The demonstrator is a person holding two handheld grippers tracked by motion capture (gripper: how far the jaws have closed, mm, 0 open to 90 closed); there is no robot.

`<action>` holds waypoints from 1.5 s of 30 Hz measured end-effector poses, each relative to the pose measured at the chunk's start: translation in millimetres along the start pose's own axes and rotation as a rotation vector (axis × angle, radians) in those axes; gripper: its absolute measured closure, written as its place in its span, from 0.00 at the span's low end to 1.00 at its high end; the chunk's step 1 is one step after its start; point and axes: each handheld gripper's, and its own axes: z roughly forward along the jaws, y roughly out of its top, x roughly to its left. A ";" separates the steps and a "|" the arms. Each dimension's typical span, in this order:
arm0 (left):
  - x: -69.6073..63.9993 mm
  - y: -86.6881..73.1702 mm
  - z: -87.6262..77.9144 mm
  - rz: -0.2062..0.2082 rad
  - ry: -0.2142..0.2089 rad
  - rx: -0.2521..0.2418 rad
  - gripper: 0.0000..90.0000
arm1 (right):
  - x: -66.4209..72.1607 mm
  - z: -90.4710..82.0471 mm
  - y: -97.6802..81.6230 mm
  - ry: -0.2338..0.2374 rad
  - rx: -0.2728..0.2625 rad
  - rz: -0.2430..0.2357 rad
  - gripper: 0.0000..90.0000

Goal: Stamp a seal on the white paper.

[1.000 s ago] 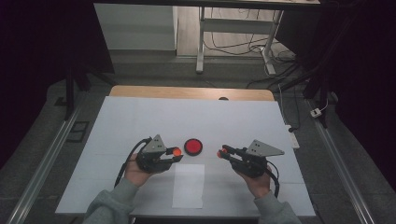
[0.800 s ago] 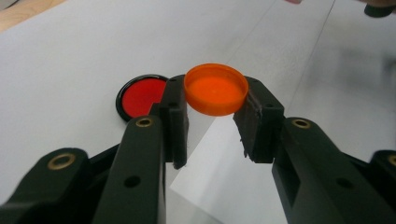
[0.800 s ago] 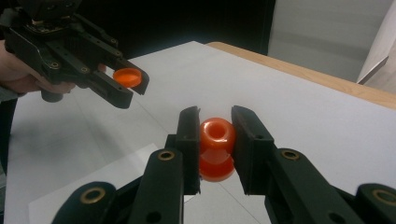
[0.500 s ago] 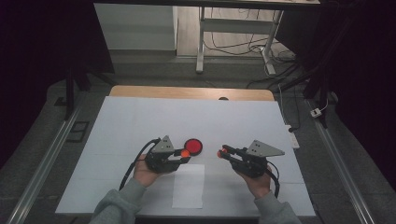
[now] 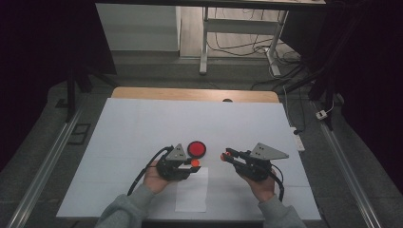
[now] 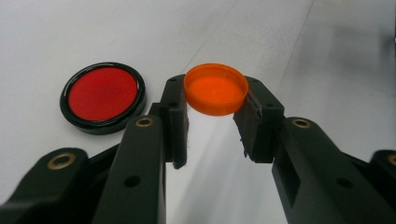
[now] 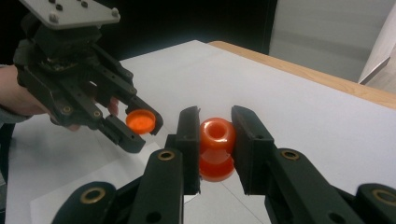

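A dim room with cables on the floor is surrounding a tabletop (image 5: pixel 142 118) covered in white sheeting, its wooden far edge showing. A person is sitting at the near side, forearms in grey sleeves coming in from below. The left gripper (image 6: pixel 211 122) is clamping an orange cap (image 6: pixel 215 88) between its pads, hollow side up, just above the white surface. Just beside it, a round black-rimmed red disc (image 6: pixel 102 96) is lying flat on the tabletop. The right gripper (image 7: pixel 215 150) is gripping a small orange bottle-like piece (image 7: pixel 216 148), its round opening facing the camera. The two grippers are pointing toward each other, near but apart, over a loose white paper sheet (image 5: pixel 192 190).
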 end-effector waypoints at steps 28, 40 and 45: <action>-5.9 0.9 8.3 0.008 -0.022 0.011 0.72 | 9.2 6.3 4.2 0.038 -0.015 0.002 0.80; -8.0 0.5 9.7 0.011 -0.026 0.012 0.72 | 25.3 19.2 10.4 0.091 -0.014 -0.022 0.80; -8.5 0.9 9.2 0.011 -0.026 0.009 0.72 | 28.5 23.7 9.4 0.102 0.000 -0.027 0.80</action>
